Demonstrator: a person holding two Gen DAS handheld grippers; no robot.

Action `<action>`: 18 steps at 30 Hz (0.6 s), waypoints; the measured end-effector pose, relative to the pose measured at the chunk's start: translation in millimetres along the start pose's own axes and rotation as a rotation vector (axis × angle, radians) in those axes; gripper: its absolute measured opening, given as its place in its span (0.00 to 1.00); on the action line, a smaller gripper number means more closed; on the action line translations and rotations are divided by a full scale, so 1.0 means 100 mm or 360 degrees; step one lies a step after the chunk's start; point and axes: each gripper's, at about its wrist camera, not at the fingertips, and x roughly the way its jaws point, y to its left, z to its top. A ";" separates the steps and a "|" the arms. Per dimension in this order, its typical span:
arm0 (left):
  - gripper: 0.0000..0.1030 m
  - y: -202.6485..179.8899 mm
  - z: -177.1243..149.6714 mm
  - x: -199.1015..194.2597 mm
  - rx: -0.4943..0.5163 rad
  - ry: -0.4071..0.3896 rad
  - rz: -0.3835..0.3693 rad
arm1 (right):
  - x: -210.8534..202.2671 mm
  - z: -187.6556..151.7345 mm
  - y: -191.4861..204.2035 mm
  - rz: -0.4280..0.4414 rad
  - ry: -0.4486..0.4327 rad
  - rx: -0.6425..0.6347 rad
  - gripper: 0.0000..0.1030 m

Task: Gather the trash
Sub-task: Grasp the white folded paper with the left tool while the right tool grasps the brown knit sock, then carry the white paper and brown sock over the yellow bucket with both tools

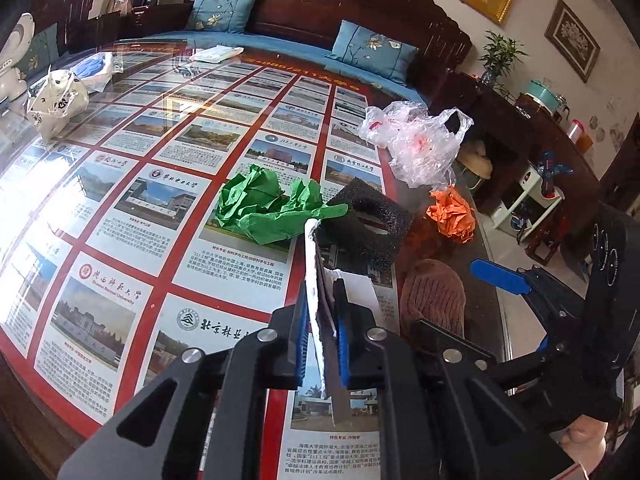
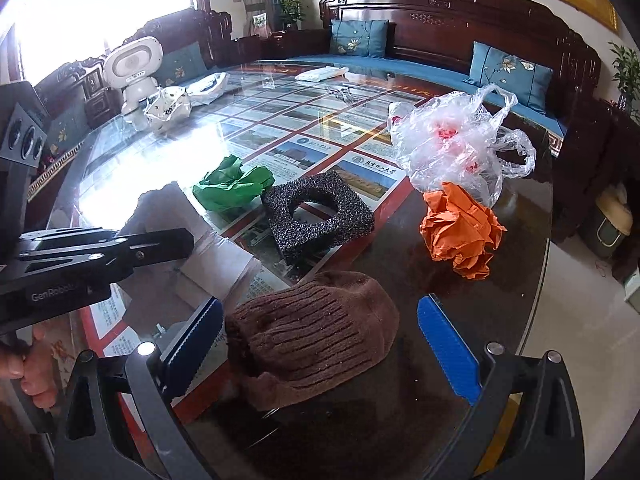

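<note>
Two grippers busy: left gripper point(image 1: 322, 336) fingers clenched on a white paper scrap point(image 1: 316, 304) lifted above the desk point(image 1: 120, 208); right gripper point(image 2: 320, 344) fingers spread around the brown knit cloth point(image 2: 316, 328) near the desk's edge. Next move, likely: clamp the cloth.

A crumpled green paper ball point(image 2: 232, 186), a crumpled orange paper ball point(image 2: 460, 232), a black square foam frame point(image 2: 320, 216) and a brown ribbed knitted hat point(image 2: 312, 336) are seen on a red-gridded glass table point(image 1: 160, 184).
</note>
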 end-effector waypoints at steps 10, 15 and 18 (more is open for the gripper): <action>0.12 0.00 -0.03 -0.02 0.0002 -0.0003 -0.0038 | 0.00 -0.03 -0.07 0.0076 0.0036 0.0027 0.23; 0.09 -0.04 -0.06 0.01 -0.0001 0.0011 -0.0078 | -0.10 -0.06 -0.03 0.0162 -0.0003 0.0035 0.20; 0.07 -0.10 -0.06 -0.01 0.0007 0.0002 -0.0107 | -0.17 -0.06 -0.01 0.0189 -0.0035 0.0038 0.20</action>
